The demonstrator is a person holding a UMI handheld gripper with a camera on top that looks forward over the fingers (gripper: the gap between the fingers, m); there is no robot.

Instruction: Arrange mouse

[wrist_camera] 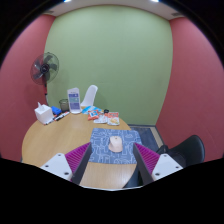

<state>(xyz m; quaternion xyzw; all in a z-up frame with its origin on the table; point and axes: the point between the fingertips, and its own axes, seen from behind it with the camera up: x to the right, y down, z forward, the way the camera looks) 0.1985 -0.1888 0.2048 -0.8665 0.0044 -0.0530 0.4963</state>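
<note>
A pale pink-white mouse (pixel 116 144) lies on a blue patterned mouse mat (pixel 112 148) near the front edge of a round wooden table (pixel 50 140). My gripper (pixel 112 157) is open, its two magenta pads (pixel 78 155) wide apart on either side of the mat. The mouse rests on the mat just ahead of the fingertips, between their lines, with clear gaps on both sides. Nothing is held.
At the table's far side stand a white tissue box (pixel 43 113), a blue-white bottle (pixel 73 100), a white object (pixel 90 96) and some papers (pixel 106 119). A fan (pixel 44 69) stands at the left by the red wall. A black chair (pixel 186 152) is at the right.
</note>
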